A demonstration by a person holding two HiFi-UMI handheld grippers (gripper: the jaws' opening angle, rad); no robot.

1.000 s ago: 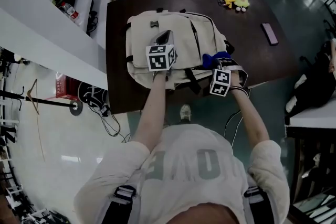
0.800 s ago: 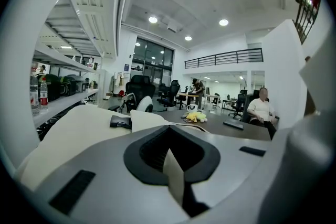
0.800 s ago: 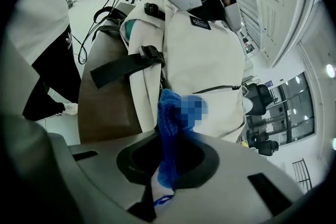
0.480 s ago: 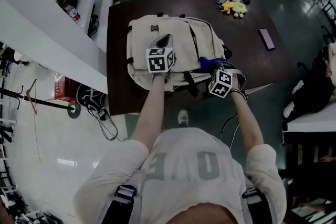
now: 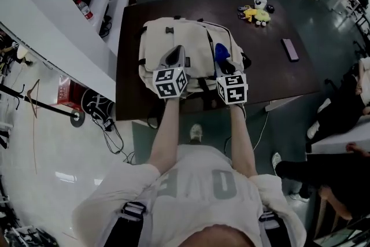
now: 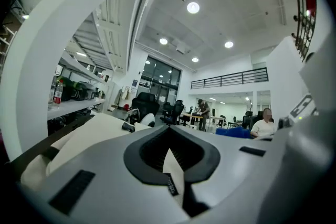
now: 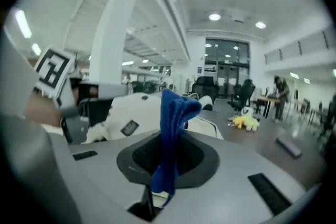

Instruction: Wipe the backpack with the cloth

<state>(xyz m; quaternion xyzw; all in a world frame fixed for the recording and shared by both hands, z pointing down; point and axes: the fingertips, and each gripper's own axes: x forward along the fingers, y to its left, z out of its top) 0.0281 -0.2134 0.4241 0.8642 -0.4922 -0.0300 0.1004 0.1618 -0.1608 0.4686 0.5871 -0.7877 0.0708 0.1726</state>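
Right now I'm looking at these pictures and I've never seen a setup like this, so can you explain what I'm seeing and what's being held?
There is no robot here: a person holds a hand-held tool in each hand. The head view comes from a camera on the person's head, looking steeply down. The other two views come from cameras riding on each tool, looking along its jaws. On the dark table lies a cream backpack, with a yellow toy farther off. The right tool is shut on a blue cloth and sits over the backpack. The left tool seems to pinch a fold of the backpack's fabric.
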